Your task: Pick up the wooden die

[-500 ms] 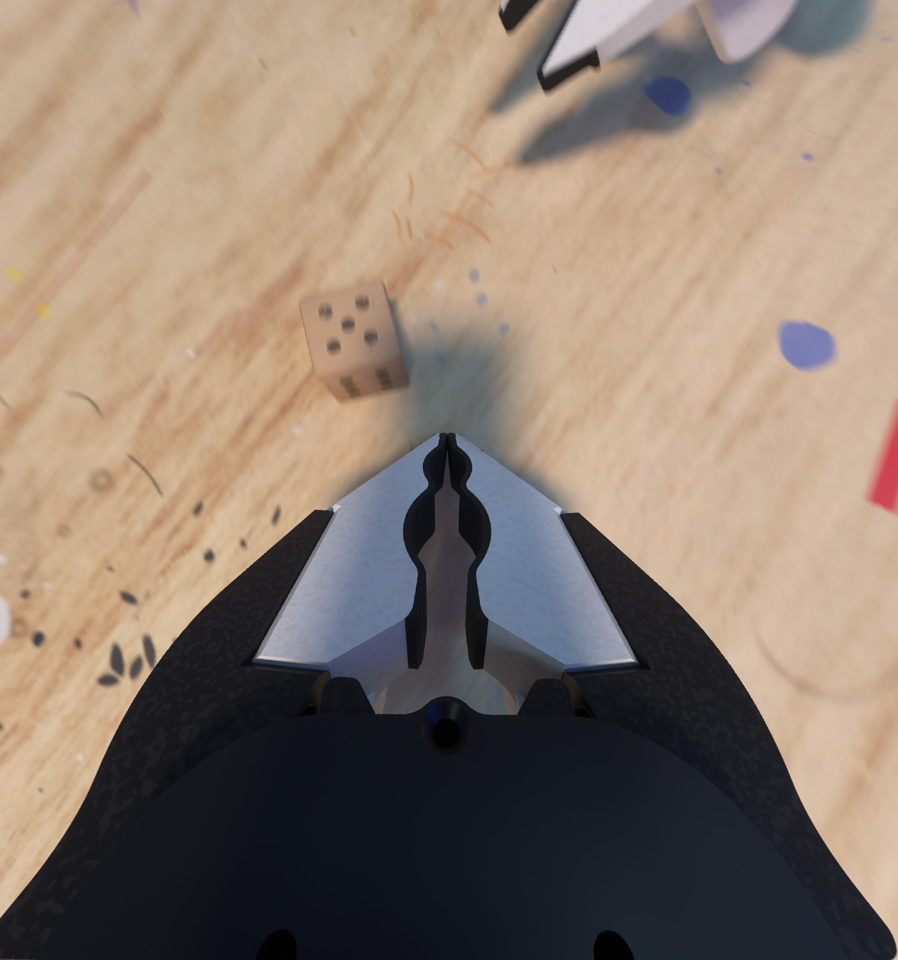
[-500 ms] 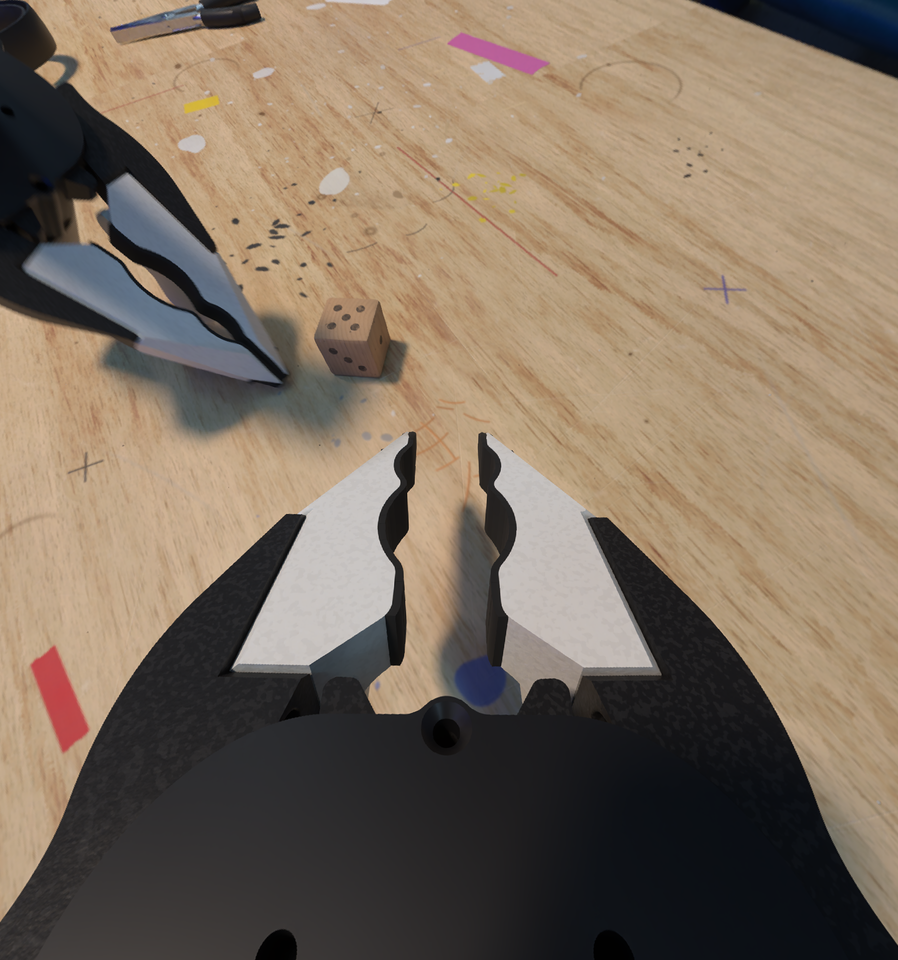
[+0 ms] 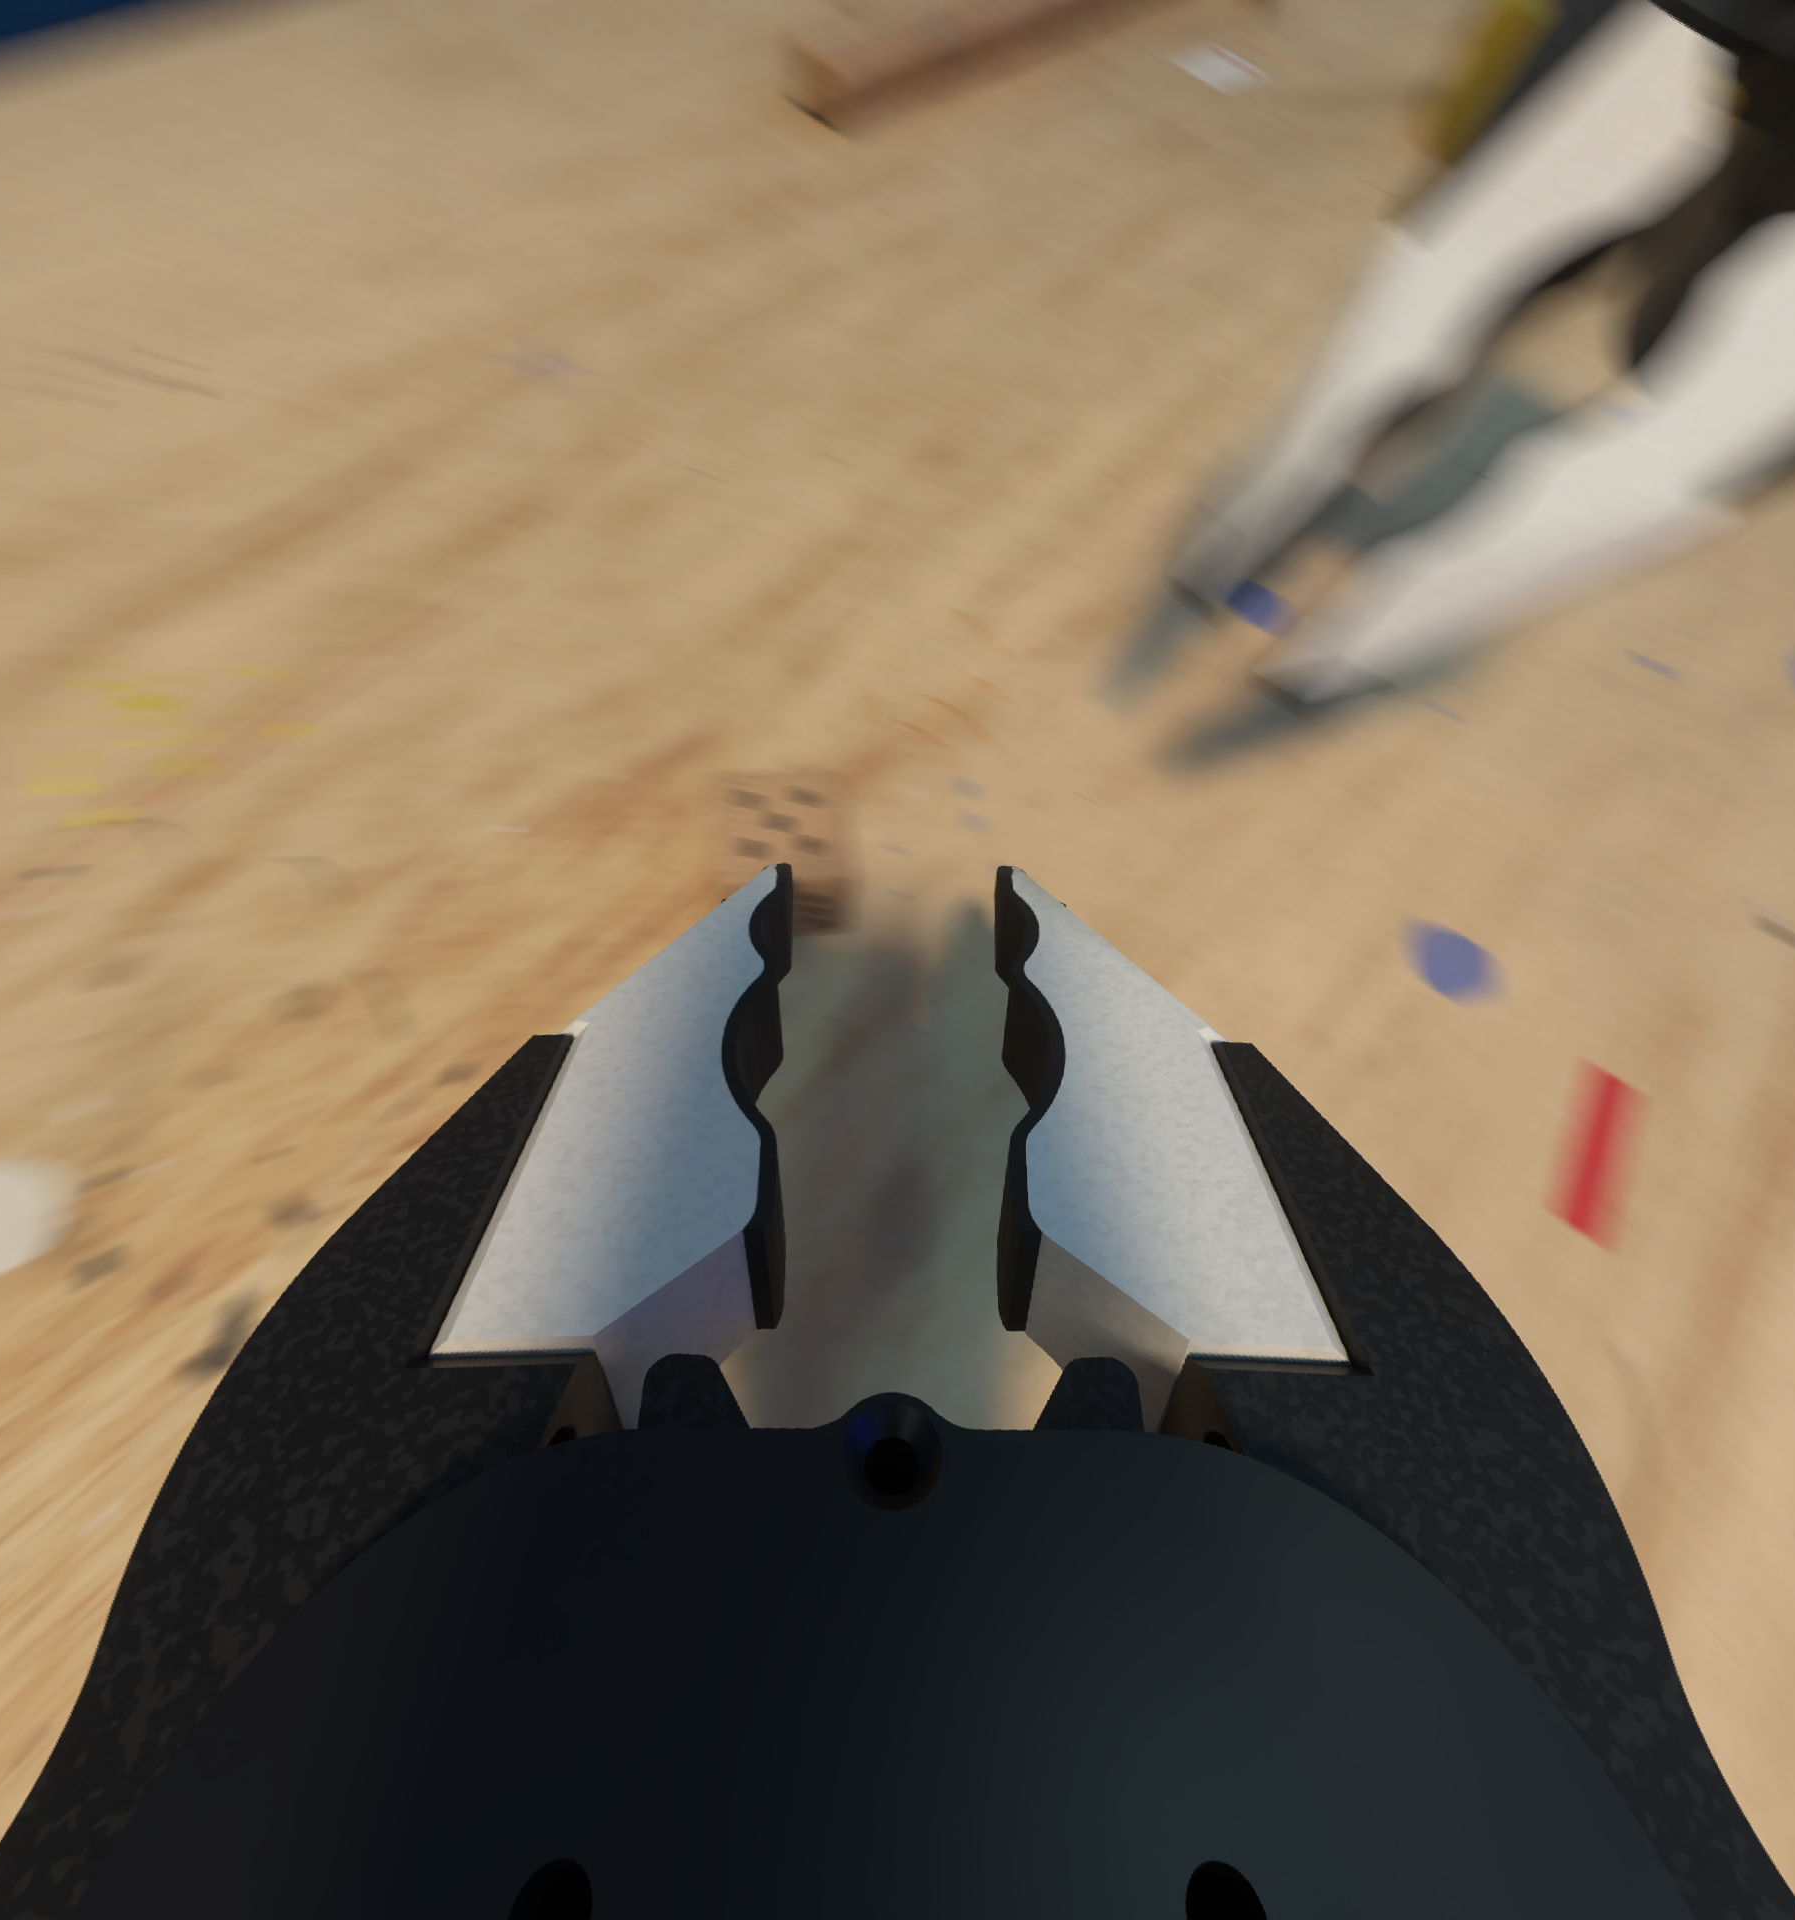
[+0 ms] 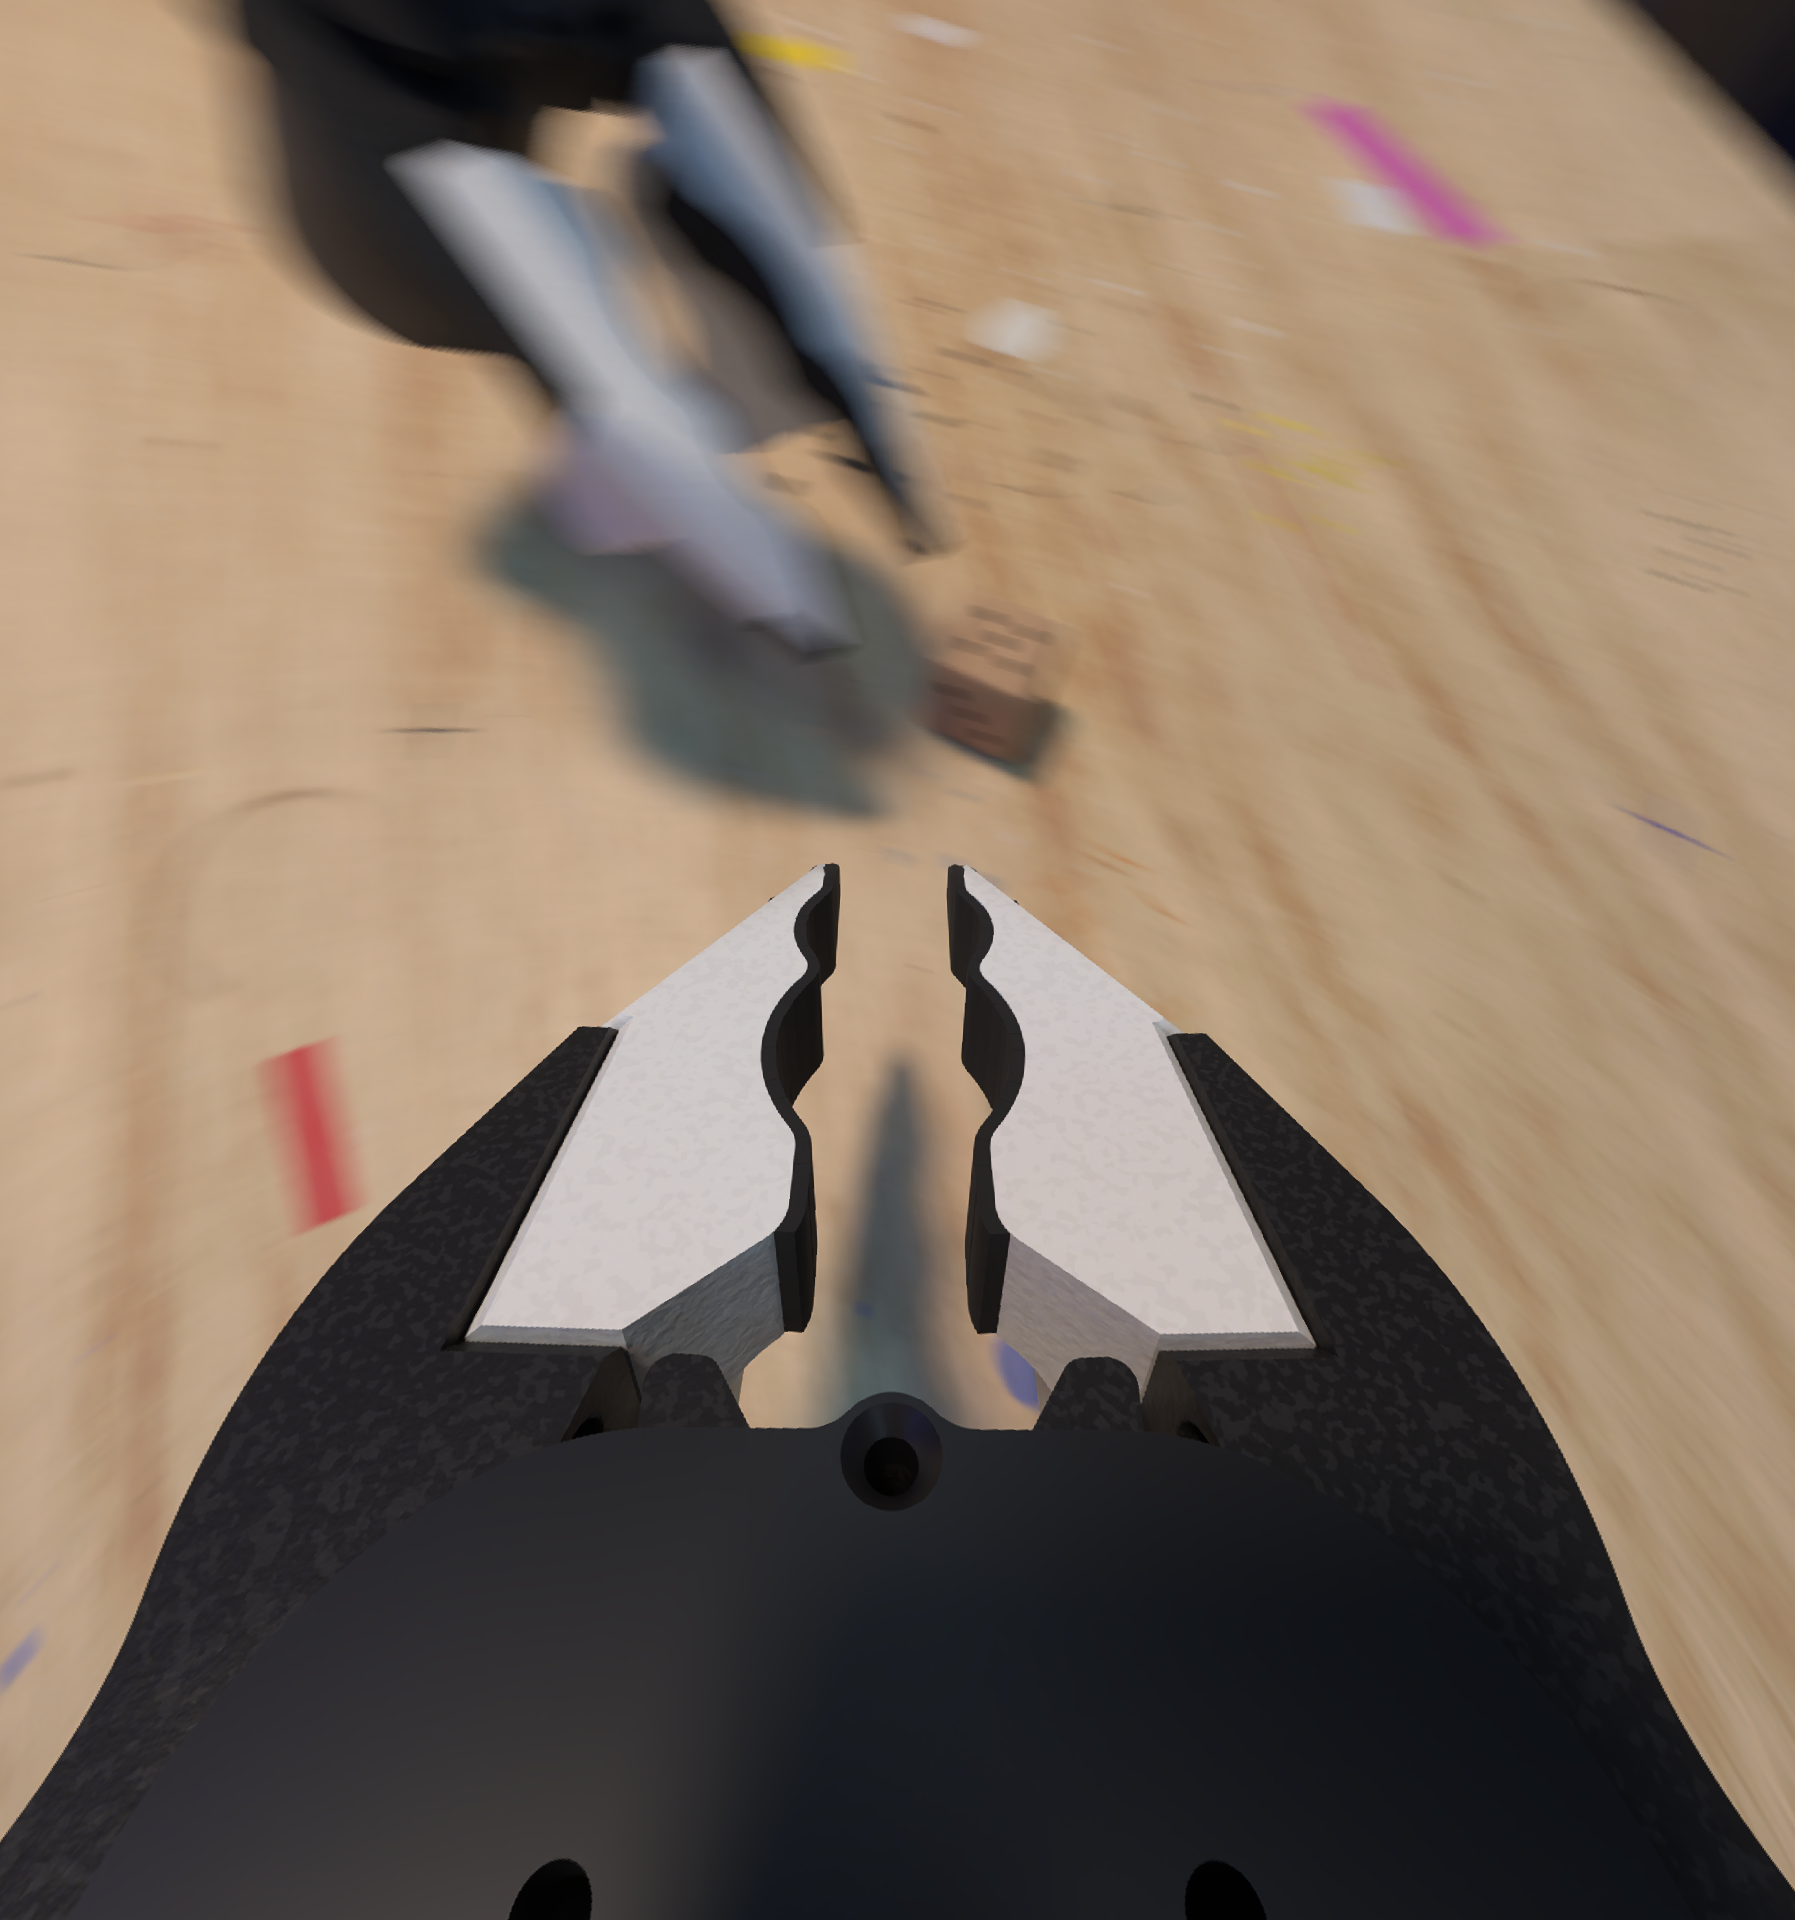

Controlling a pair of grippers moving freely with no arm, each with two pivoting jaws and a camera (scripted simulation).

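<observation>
Just beyond the left gripper (image 3: 891, 883), jaws gaping, the blurred wooden die (image 3: 784, 836) is sitting; right gripper (image 4: 893, 883) is hovering parted, empty.

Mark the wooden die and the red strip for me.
wooden die (image 3: 784, 831): left wrist view, on its blurred pipped top face.
red strip (image 3: 1596, 1156): left wrist view, on the middle of the strip.

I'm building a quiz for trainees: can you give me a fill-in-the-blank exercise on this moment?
1. The left gripper is ____, with nothing between its fingers.
2. The die lies on the ____.
3. In the left wrist view, the die sits just beyond the ____ fingertip.
4. The strip of tape left of the right gripper is ____.

Missing words: open; table; left; red
</observation>
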